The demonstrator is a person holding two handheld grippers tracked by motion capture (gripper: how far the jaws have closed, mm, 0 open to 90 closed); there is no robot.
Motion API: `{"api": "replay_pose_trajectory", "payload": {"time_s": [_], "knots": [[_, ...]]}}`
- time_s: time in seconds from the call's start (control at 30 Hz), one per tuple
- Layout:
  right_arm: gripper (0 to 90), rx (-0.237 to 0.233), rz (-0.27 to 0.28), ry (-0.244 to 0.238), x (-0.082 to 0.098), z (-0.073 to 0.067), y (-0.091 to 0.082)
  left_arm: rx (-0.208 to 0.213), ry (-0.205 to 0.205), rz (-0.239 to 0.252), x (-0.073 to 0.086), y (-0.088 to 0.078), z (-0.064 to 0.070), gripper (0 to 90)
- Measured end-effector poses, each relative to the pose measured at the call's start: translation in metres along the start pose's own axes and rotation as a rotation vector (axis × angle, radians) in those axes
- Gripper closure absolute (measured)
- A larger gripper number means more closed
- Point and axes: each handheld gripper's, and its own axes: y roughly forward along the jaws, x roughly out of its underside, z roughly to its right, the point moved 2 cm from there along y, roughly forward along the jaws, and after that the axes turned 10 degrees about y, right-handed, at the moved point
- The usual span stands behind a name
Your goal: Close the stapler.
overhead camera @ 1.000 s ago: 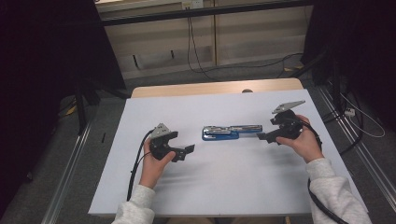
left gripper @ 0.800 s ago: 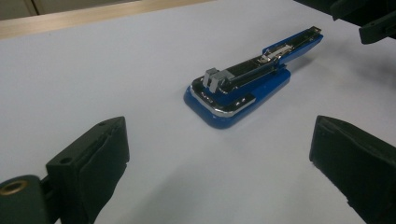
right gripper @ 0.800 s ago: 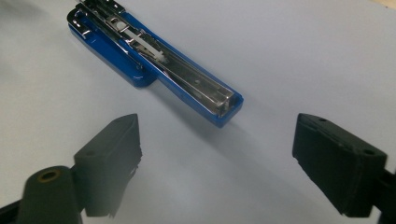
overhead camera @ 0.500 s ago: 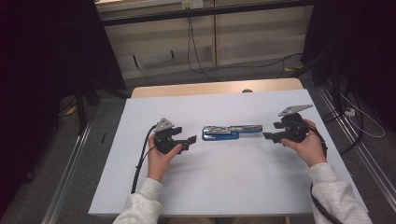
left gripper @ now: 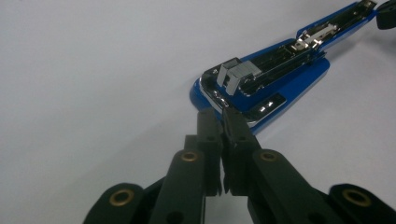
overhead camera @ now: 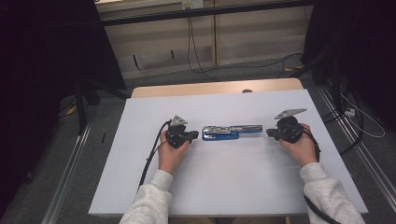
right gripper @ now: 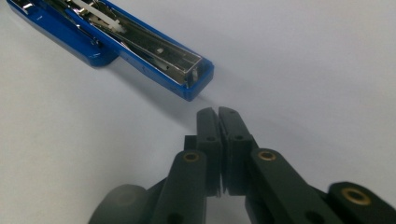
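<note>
Both tools [left gripper: 223,114] [right gripper: 218,113] freshly closed, empty, beside stapler [overhead camera: 229,132].

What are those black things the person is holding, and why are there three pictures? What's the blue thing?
A person sits at a white table and holds a grabbing tool in each hand: the left gripper and the right gripper. Each has two black fingers that can pinch things. One picture comes from a camera high above the table. The other two come from small cameras riding on each tool, looking along its fingers. Between the tools lies a blue stapler, swung wide open so its metal inside shows. Nothing is held right now. Both tools have just been closing their fingers, which are now pressed together with nothing between them. The left tips are right at one end of the stapler; the right tips sit a little way from the other end.
</note>
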Motion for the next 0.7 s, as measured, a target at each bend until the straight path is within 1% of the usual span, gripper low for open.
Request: {"api": "replay_pose_trajectory", "payload": {"time_s": [0.07, 0.1, 0.17, 0.2, 0.23, 0.27, 0.3, 0.33, 0.37, 0.4, 0.43, 0.47, 0.5, 0.57, 0.6, 0.7], "knots": [[89.4, 0.002, -0.005, -0.001, 0.0, -0.001, 0.002, 0.005, 0.017, -0.026, -0.001, 0.005, 0.001, 88.0], [89.8, 0.003, -0.009, -0.002, 0.0, -0.002, 0.003, -0.001, 0.006, -0.024, -0.001, 0.007, 0.002, 88.0], [89.8, 0.0, -0.009, -0.011, 0.0, -0.003, 0.005, -0.003, 0.013, -0.033, -0.002, 0.01, 0.001, 88.1], [89.8, 0.005, -0.007, -0.015, -0.001, -0.005, 0.008, 0.003, 0.024, -0.044, -0.002, 0.012, 0.002, 88.0], [89.8, 0.008, -0.013, -0.017, -0.001, -0.006, 0.01, 0.003, 0.013, -0.042, -0.003, 0.013, 0.003, 88.0], [89.8, 0.005, -0.022, -0.02, -0.001, -0.008, 0.012, 0.003, 0.013, -0.042, -0.003, 0.013, 0.003, 88.0], [89.8, 0.005, -0.022, -0.02, -0.001, -0.008, 0.012, -0.001, 0.022, -0.048, -0.003, 0.015, 0.003, 88.0], [89.8, 0.009, -0.028, -0.031, -0.001, -0.009, 0.015, -0.005, 0.022, -0.053, -0.002, 0.016, 0.004, 88.1], [89.8, 0.009, -0.028, -0.031, -0.001, -0.009, 0.015, 0.001, 0.032, -0.07, -0.002, 0.016, 0.003, 88.1], [89.6, 0.0, -0.02, -0.031, -0.001, -0.01, 0.016, 0.001, 0.041, -0.069, -0.002, 0.019, 0.004, 88.1], [89.6, 0.0, -0.02, -0.031, -0.001, -0.01, 0.016, 0.001, 0.041, -0.069, -0.002, 0.019, 0.004, 88.1], [89.5, 0.0, -0.018, -0.032, -0.001, -0.011, 0.017, 0.006, 0.042, -0.081, -0.001, 0.02, 0.004, 88.1], [88.2, 0.001, -0.02, -0.04, -0.002, -0.013, 0.018, -0.005, 0.035, -0.074, -0.001, 0.022, 0.005, 88.1], [88.2, 0.009, -0.021, -0.044, -0.002, -0.014, 0.019, -0.001, 0.031, -0.072, -0.001, 0.022, 0.003, 88.0], [88.2, 0.016, -0.023, -0.056, -0.002, -0.015, 0.019, -0.001, 0.029, -0.071, -0.001, 0.022, 0.003, 88.0], [88.2, 0.012, -0.009, -0.046, -0.003, -0.014, 0.018, -0.005, 0.028, -0.069, -0.001, 0.022, 0.004, 87.9]]}}
